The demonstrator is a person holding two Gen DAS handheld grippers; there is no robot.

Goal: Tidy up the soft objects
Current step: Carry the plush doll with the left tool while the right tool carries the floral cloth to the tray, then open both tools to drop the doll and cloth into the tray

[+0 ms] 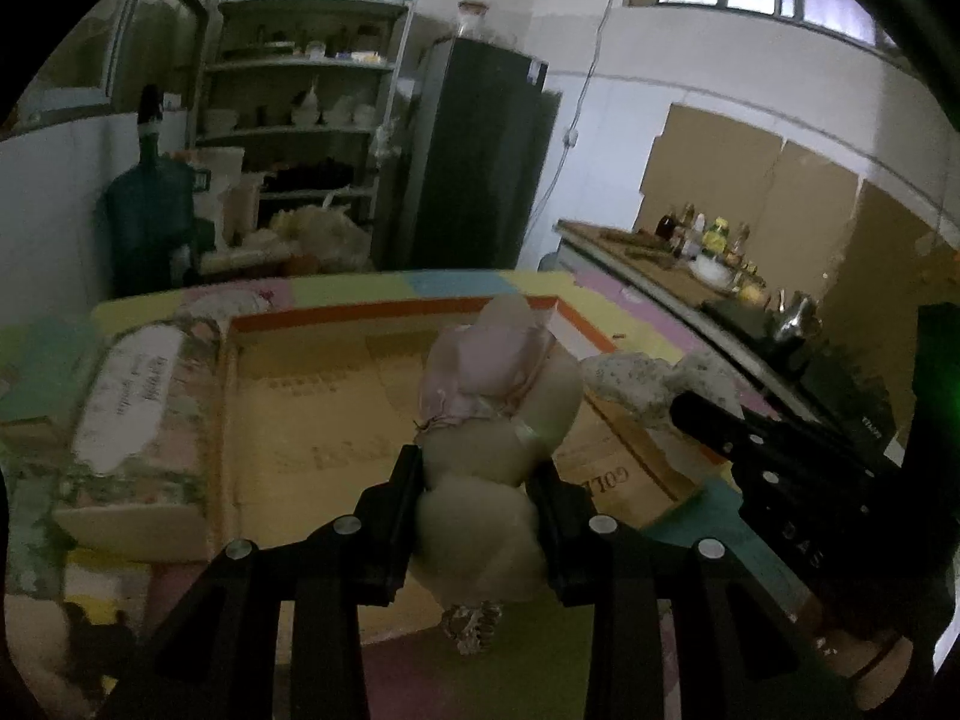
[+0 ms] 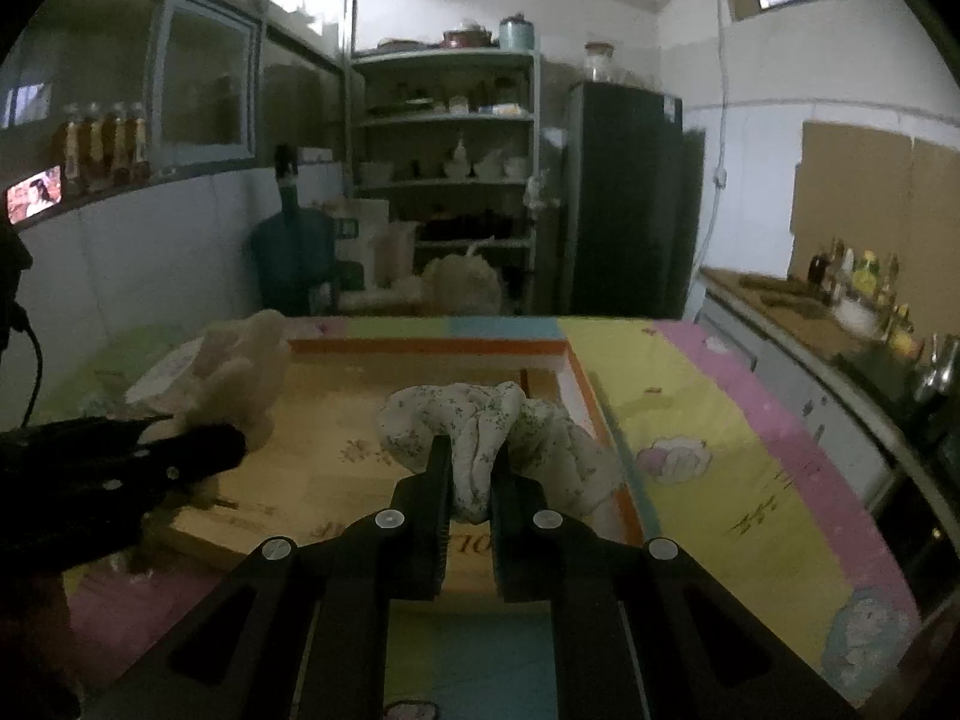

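Note:
My left gripper (image 1: 477,468) is shut on a beige plush toy in a pink dress (image 1: 498,396), held above a shallow cardboard box with an orange rim (image 1: 336,396). My right gripper (image 2: 474,462) is shut on a white floral cloth (image 2: 480,420), bunched over the box's right side (image 2: 576,372). In the right wrist view the plush toy (image 2: 246,372) and the left gripper (image 2: 198,450) show at the left. In the left wrist view the floral cloth (image 1: 636,378) and the right gripper (image 1: 708,414) show at the right.
A colourful foam mat (image 2: 720,420) covers the table. A floral-patterned package (image 1: 132,408) lies left of the box. A counter with bottles (image 2: 852,282), a dark fridge (image 2: 630,198), shelves (image 2: 444,168) and a water jug (image 2: 294,252) stand beyond.

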